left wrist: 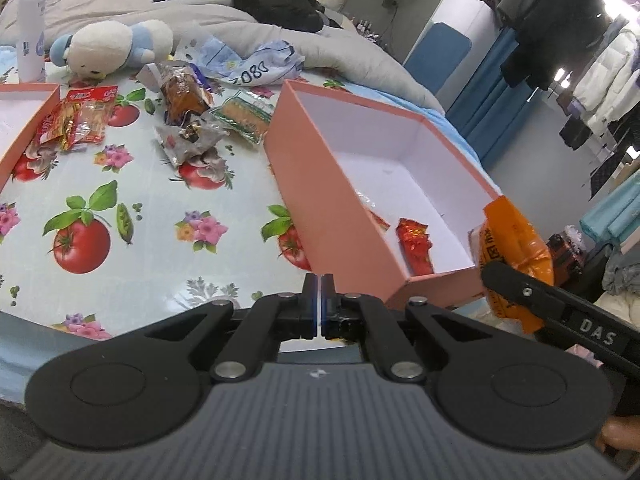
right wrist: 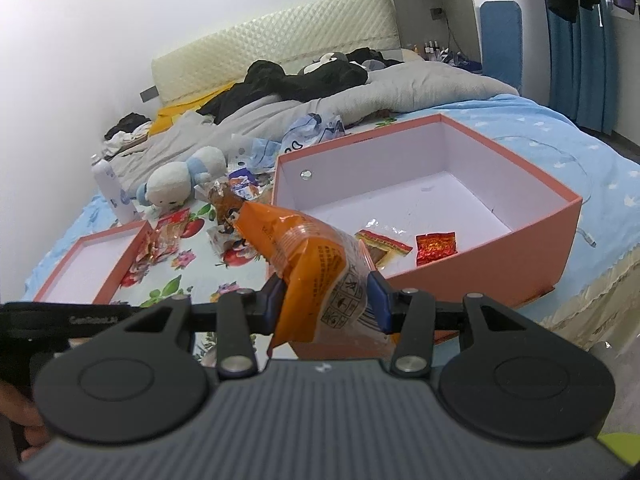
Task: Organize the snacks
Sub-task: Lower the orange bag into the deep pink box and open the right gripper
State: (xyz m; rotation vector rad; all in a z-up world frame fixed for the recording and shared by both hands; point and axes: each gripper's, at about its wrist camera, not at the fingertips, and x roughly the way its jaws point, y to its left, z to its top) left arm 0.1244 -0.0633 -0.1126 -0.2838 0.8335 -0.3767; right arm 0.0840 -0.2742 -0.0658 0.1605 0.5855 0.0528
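My right gripper is shut on an orange snack bag and holds it in the air at the near corner of the big pink box. The bag also shows in the left wrist view. The box holds a red packet and a flat striped packet; the red packet also shows in the left wrist view. My left gripper is shut and empty, low by the box's near left corner. Loose snacks lie on the tomato-print cloth.
A pink box lid lies at the left with red packets beside it. A plush toy, a white spray bottle, a crumpled plastic bag and heaped bedding lie behind. The bed edge is close in front.
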